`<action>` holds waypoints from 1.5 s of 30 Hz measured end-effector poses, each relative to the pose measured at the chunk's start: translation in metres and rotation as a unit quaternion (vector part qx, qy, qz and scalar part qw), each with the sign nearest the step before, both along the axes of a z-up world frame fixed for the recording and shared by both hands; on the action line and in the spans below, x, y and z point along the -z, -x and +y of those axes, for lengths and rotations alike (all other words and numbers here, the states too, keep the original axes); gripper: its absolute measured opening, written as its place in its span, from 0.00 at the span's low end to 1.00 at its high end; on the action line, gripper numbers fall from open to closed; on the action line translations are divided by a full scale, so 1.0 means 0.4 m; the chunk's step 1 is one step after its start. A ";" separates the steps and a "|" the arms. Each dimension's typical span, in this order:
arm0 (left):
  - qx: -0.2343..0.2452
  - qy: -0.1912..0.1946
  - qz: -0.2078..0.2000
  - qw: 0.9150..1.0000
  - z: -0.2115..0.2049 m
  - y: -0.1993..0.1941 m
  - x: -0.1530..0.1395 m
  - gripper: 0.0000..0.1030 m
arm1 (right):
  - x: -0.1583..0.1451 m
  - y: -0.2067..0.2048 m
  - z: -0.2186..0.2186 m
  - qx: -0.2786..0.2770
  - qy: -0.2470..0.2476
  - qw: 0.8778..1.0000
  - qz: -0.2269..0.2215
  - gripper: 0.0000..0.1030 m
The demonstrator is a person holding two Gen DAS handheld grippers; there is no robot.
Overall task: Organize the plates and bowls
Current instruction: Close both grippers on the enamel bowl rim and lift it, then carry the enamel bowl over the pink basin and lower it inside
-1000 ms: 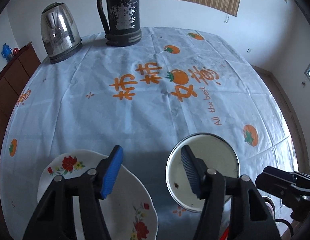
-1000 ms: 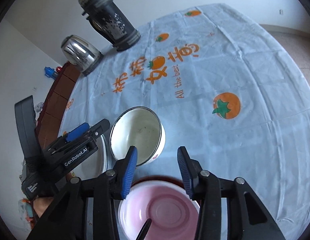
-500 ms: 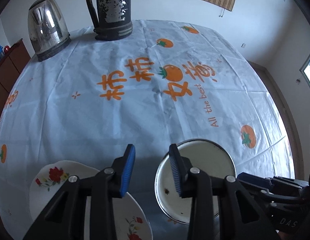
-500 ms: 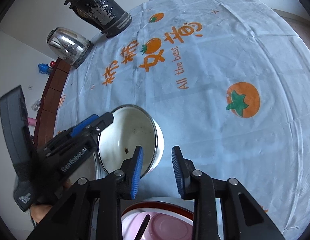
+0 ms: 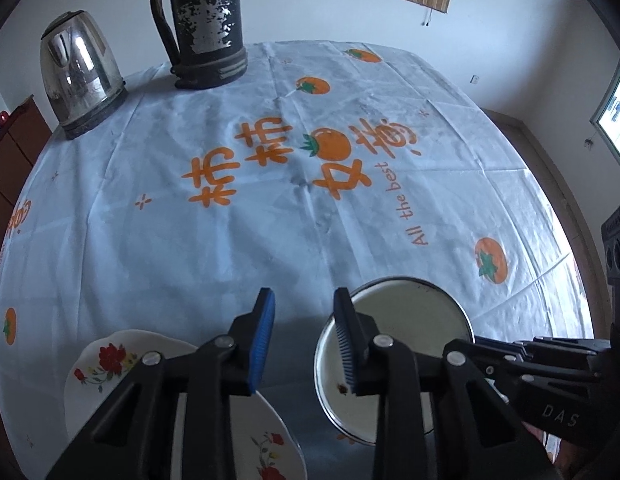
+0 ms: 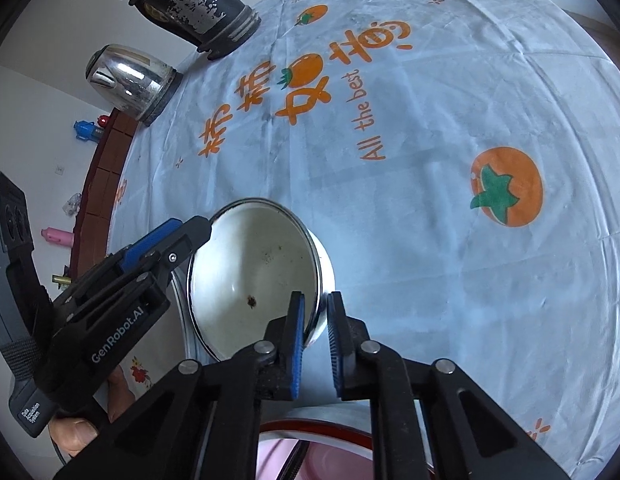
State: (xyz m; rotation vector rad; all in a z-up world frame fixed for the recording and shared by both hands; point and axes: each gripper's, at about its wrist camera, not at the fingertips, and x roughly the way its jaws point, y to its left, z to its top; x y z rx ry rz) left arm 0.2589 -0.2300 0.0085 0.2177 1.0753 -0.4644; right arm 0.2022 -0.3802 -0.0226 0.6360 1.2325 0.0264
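Right wrist view: right hand-held gripper (image 6: 315,336) straddles the enamel bowl (image 6: 254,276) rim, narrowly parted.

White enamel bowl (image 6: 254,276) upright beside floral plate (image 5: 122,364).

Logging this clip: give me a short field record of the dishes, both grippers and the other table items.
white bowl: upright on tablecloth, dark speck inside
right gripper: fingers straddle the bowl's near rim, narrow gap, contact unclear
left gripper: open, holding nothing, its right finger over the bowl's left rim
floral plate: left of the bowl
pink dish: nearest edge, partly hidden
steel kettle, black jug: far side
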 end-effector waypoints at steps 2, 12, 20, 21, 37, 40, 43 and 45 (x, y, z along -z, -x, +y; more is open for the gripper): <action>0.001 0.000 0.002 1.000 -0.003 -0.002 0.002 0.29 | -0.003 0.001 -0.009 0.003 0.005 1.000 0.000 0.09; 0.041 0.022 0.042 0.998 -0.039 0.031 0.010 0.29 | -0.010 0.016 -0.046 0.024 0.011 1.000 -0.005 0.09; 0.033 0.017 0.074 0.997 -0.047 0.025 0.071 0.11 | -0.009 0.018 -0.044 0.022 0.015 1.000 -0.006 0.09; 0.031 0.017 0.073 0.997 -0.046 0.025 0.076 0.08 | -0.006 0.017 -0.042 0.020 0.015 1.000 -0.005 0.09; 0.011 0.073 0.051 0.996 -0.005 0.066 -0.010 0.05 | -0.079 0.052 -0.019 0.020 0.043 0.998 -0.037 0.08; 0.016 0.080 0.027 0.996 0.006 0.097 -0.069 0.05 | -0.135 0.080 -0.016 0.020 0.050 0.997 -0.057 0.08; 0.023 0.086 0.010 0.996 0.013 0.134 -0.121 0.05 | -0.198 0.116 -0.005 0.018 0.062 0.995 -0.077 0.08; 0.030 0.091 0.001 0.995 0.017 0.161 -0.151 0.05 | -0.235 0.147 0.003 0.018 0.072 0.994 -0.086 0.08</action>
